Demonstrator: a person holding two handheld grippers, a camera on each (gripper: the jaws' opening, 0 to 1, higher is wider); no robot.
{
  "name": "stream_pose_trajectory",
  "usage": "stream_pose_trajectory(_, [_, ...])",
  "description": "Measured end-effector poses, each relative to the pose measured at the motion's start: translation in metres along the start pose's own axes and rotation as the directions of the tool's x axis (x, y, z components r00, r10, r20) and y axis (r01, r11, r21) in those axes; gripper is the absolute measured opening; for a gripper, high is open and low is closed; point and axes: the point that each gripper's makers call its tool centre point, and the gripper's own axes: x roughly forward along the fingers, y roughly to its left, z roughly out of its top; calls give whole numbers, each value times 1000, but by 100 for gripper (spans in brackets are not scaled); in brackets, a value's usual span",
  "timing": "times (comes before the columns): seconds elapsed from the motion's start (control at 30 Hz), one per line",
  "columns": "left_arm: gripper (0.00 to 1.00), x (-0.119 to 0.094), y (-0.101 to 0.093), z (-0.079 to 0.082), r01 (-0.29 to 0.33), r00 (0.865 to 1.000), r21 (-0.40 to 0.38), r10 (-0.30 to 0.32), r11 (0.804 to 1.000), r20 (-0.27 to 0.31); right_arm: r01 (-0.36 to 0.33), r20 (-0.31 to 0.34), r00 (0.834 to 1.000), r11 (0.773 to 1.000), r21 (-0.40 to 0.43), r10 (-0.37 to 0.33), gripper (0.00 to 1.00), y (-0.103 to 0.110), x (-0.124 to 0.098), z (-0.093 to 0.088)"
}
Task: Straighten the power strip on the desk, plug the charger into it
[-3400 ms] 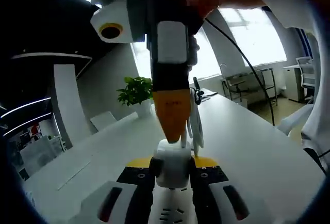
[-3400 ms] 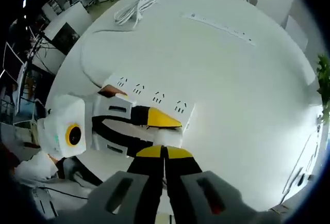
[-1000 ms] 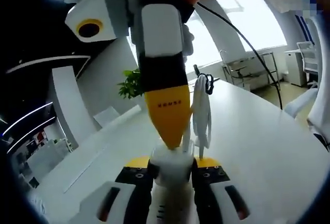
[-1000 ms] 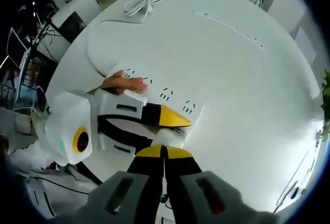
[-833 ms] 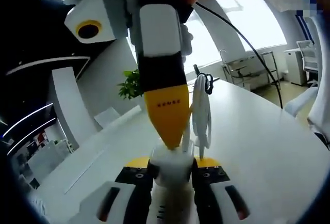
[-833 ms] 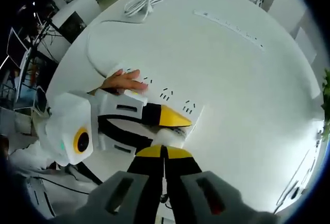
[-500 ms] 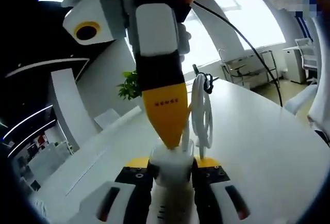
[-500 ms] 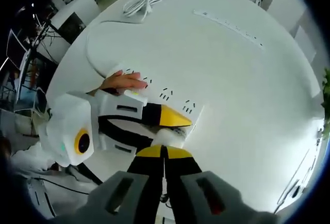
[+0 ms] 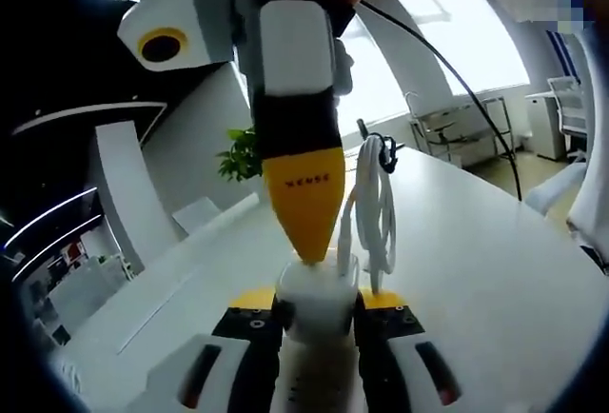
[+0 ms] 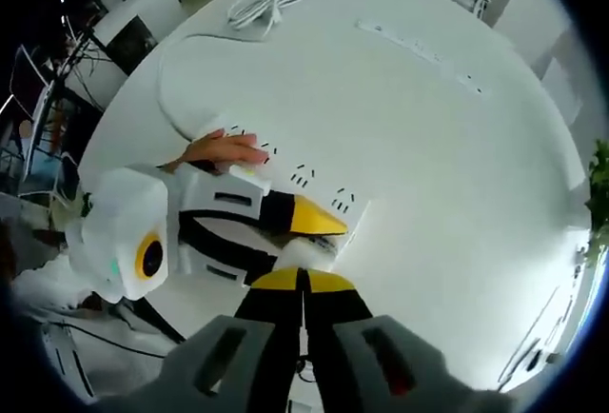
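In the left gripper view my left gripper [image 9: 317, 301] is shut on a white charger [image 9: 317, 291], holding it by its sides just above the white power strip [image 9: 312, 396]. The charger's bundled white cable [image 9: 376, 208] stands up beside it. My right gripper [image 9: 306, 251] comes down from above, shut, with its yellow tip touching the charger's top. In the right gripper view my right gripper [image 10: 303, 278] is shut over the charger [image 10: 306, 256]. The left gripper [image 10: 319, 220] lies across the power strip [image 10: 303, 177], and a hand [image 10: 224, 149] rests on the strip's far end.
The white desk [image 10: 428, 166] stretches wide around the strip. The strip's lead runs to a coiled white cord [image 10: 266, 2] at the far edge. A long thin white bar [image 10: 419, 51] lies farther off. A potted plant [image 9: 240, 154] stands at the desk's end.
Both views have shifted only slightly. The charger stays in the left jaws with the right gripper's tip on top of it, and the hand stays on the strip.
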Motion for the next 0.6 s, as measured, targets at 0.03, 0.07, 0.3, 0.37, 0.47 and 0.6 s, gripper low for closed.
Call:
stream_pose_trajectory(0.03, [32, 0, 0, 0, 1, 1000, -2, -1, 1000, 0, -6, -4, 1000, 1000, 7, 6, 1, 0, 1, -1])
stream_pose_trajectory(0.07, [32, 0, 0, 0, 2, 1000, -7, -2, 1000, 0, -11, -3, 1000, 1000, 16, 11, 1, 0, 1, 0])
stream_pose_trajectory(0.3, [32, 1, 0, -1, 2, 1000, -27, -2, 1000, -2, 2, -21, 1000, 999, -35, -3, 1, 4, 3, -1])
stream_pose_trajectory(0.37, [32, 0, 0, -2, 2, 1000, -29, -2, 1000, -3, 8, -25, 1000, 998, -54, -9, 1, 4, 3, -1])
stream_pose_trajectory(0.47, [32, 0, 0, -2, 4, 1000, -23, -4, 1000, -4, 22, -36, 999, 995, -100, -26, 1, 5, 3, -1])
stream_pose_trajectory(0.6, [32, 0, 0, -3, 10, 1000, -1, -10, 1000, -15, 31, -57, 998, 990, -137, -39, 0, 6, 4, -1])
